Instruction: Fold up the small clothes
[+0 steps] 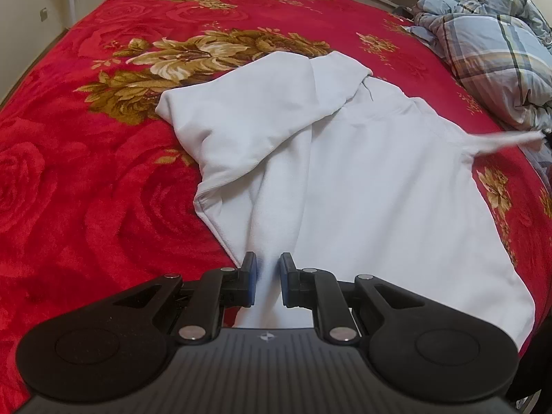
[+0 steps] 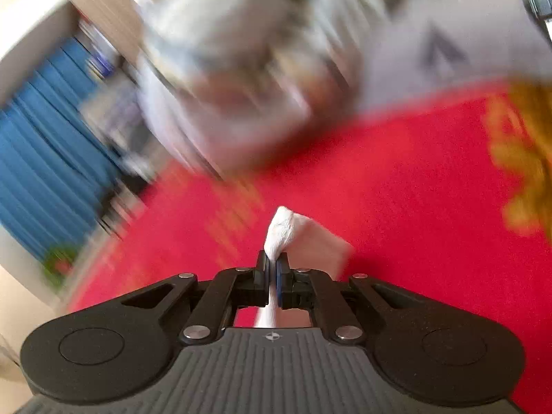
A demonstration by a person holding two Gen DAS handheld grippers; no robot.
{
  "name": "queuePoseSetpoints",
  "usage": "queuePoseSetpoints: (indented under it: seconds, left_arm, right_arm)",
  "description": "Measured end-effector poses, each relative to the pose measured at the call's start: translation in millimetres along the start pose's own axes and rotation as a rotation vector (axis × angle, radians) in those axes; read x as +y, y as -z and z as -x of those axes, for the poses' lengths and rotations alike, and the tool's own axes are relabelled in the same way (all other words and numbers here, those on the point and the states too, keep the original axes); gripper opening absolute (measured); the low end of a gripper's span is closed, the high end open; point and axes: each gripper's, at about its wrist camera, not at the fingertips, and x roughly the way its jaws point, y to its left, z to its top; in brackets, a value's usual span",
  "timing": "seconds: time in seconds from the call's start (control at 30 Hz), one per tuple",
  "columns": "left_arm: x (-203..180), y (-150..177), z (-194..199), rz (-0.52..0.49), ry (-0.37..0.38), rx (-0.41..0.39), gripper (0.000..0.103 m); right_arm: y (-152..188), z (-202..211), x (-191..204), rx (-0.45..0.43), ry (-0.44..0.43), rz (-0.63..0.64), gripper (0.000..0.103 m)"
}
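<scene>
the white garment [image 1: 362, 172] lies lengthwise on the red blanket [image 1: 86, 189], its near hem pinched in the narrow left gripper [image 1: 268, 277], its far-right sleeve tip clamped in the right gripper [image 2: 273, 269].

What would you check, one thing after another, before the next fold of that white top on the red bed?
1. Right gripper holds cloth: ok. Its jaws are shut on a bunched bit of the white garment.
2. Left gripper holds the hem: ok as far as it shows. A ridge of the fabric runs between its narrowly parted pads.
3. Left sleeve already folded over the body: ok.
4. Right sleeve folded in: not ok. It is pulled out sideways, off the body.
5. Plaid quilt apart from the garment: ok.
6. Body lying flat on the red blanket: not ok. Creases run up from the hem.
</scene>
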Motion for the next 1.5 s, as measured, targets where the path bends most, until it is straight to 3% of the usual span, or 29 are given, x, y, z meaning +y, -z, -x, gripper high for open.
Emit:
queuePoseSetpoints:
  seconds: [0.07, 0.1, 0.13, 0.17, 0.27, 0.33, 0.4, 0.47, 0.63, 0.8, 0.93, 1.1, 1.17, 1.27, 1.37, 1.4, 1.47, 1.5]
  left_arm:
    - [0.3, 0.1, 1.0, 0.000, 0.000, 0.000, 0.015]
    - [0.4, 0.5, 1.7, 0.000, 0.001, 0.000, 0.015]
    - [0.5, 0.7, 2.6, -0.001, 0.001, -0.001, 0.015]
    - [0.9, 1.0, 3.6, -0.001, 0.002, -0.002, 0.015]
    - [3.5, 3.0, 7.1, -0.001, 0.003, -0.004, 0.015]
    - [6.3, 5.1, 9.9, 0.001, 0.003, -0.007, 0.015]
    - [9.3, 7.3, 13.5, 0.007, 0.003, -0.012, 0.015]
    - [11.7, 10.0, 17.6, 0.012, 0.004, -0.019, 0.015]
    - [14.9, 21.1, 34.1, 0.022, 0.010, -0.048, 0.015]
    - [12.0, 41.9, 53.7, 0.005, 0.030, -0.058, 0.015]
    - [11.1, 67.3, 68.5, -0.003, 0.048, -0.044, 0.016]
    - [14.5, 105.0, 84.4, 0.021, 0.082, 0.002, 0.034]
    - [15.9, 118.3, 87.0, 0.031, 0.085, 0.028, 0.034]
    - [16.9, 132.6, 84.8, 0.048, 0.087, 0.070, 0.034]
    - [14.2, 139.2, 77.6, 0.062, 0.094, 0.107, 0.033]
    - [13.4, 140.3, 75.9, 0.065, 0.096, 0.115, 0.030]
    - [8.9, 141.9, 76.0, 0.053, 0.097, 0.114, 0.006]
    - [6.1, 142.5, 79.4, 0.050, 0.096, 0.103, 0.005]
  right_arm:
    - [-5.1, 13.0, 3.6, -0.074, -0.021, 0.040, 0.003]
    - [-2.4, 12.3, -0.9, -0.068, 0.014, 0.042, 0.003]
    - [2.0, 6.3, -8.6, -0.032, 0.087, 0.043, 0.003]
    - [10.3, -5.5, -20.6, 0.044, 0.199, 0.044, 0.003]
    - [36.1, -28.8, -60.6, 0.253, 0.410, -0.020, 0.004]
    - [36.8, -22.9, -64.8, 0.241, 0.391, -0.035, 0.004]
    - [29.0, -10.5, -46.1, 0.201, 0.402, 0.021, 0.012]
    - [25.0, 8.7, -24.8, 0.147, 0.363, 0.070, 0.012]
    - [30.1, 56.8, 33.0, 0.175, 0.187, 0.157, 0.012]
    - [53.3, 142.0, 96.6, 0.273, -0.092, 0.349, 0.012]
    - [90.8, 219.9, 124.0, 0.395, -0.265, 0.493, 0.024]
    - [160.1, 272.8, 113.5, 0.652, -0.268, 0.565, 0.039]
    - [189.5, 276.6, 105.5, 0.760, -0.236, 0.623, 0.042]
    - [227.3, 289.3, 100.0, 0.836, -0.212, 0.701, 0.042]
    - [244.1, 289.5, 93.5, 0.915, -0.188, 0.733, 0.042]
    - [248.5, 290.9, 92.6, 0.944, -0.191, 0.737, 0.038]
    - [246.5, 292.1, 93.4, 0.967, -0.191, 0.748, 0.015]
    - [243.3, 295.9, 95.3, 0.965, -0.199, 0.749, 0.004]
